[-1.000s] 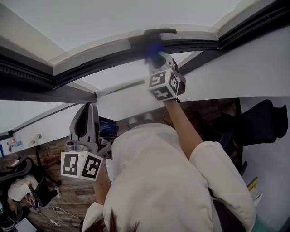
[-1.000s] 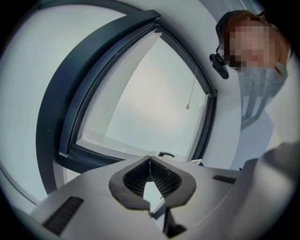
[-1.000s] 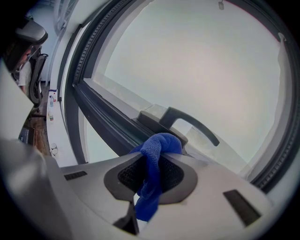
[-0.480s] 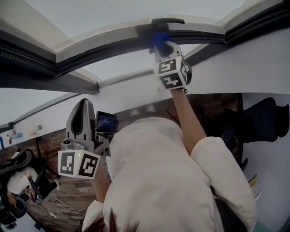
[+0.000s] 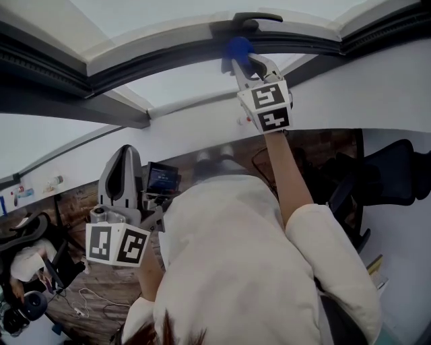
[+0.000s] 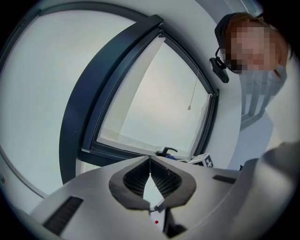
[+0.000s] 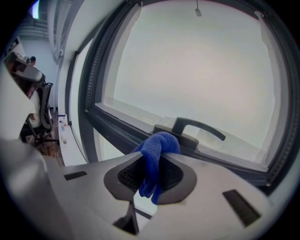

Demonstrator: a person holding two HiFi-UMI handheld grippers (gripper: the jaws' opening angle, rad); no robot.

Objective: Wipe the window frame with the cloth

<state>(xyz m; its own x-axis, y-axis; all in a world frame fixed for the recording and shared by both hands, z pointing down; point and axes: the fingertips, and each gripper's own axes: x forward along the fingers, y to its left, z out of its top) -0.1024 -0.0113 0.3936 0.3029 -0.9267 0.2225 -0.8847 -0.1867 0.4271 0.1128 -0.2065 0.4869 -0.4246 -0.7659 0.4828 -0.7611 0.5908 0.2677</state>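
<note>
In the head view my right gripper (image 5: 244, 62) is raised overhead and shut on a blue cloth (image 5: 237, 48). The cloth presses against the dark window frame (image 5: 161, 64), just below the window handle (image 5: 252, 18). The right gripper view shows the cloth (image 7: 157, 149) bunched between the jaws, its end hanging down, touching the frame (image 7: 117, 127) left of the handle (image 7: 197, 128). My left gripper (image 5: 128, 153) is held low beside my body, away from the window. Its jaws (image 6: 150, 159) are shut with nothing in them.
The white sill (image 5: 323, 101) runs under the frame. Below lie a wooden floor, a dark office chair (image 5: 394, 178) at the right, another chair (image 5: 20, 246) at the left, a small lit screen (image 5: 161, 180) and a loose cable (image 5: 84, 308). A blind cord (image 6: 190, 107) hangs at the pane.
My right gripper has slid the blue cloth rightward along the dark frame, up to the handle. The left gripper has hardly moved.
</note>
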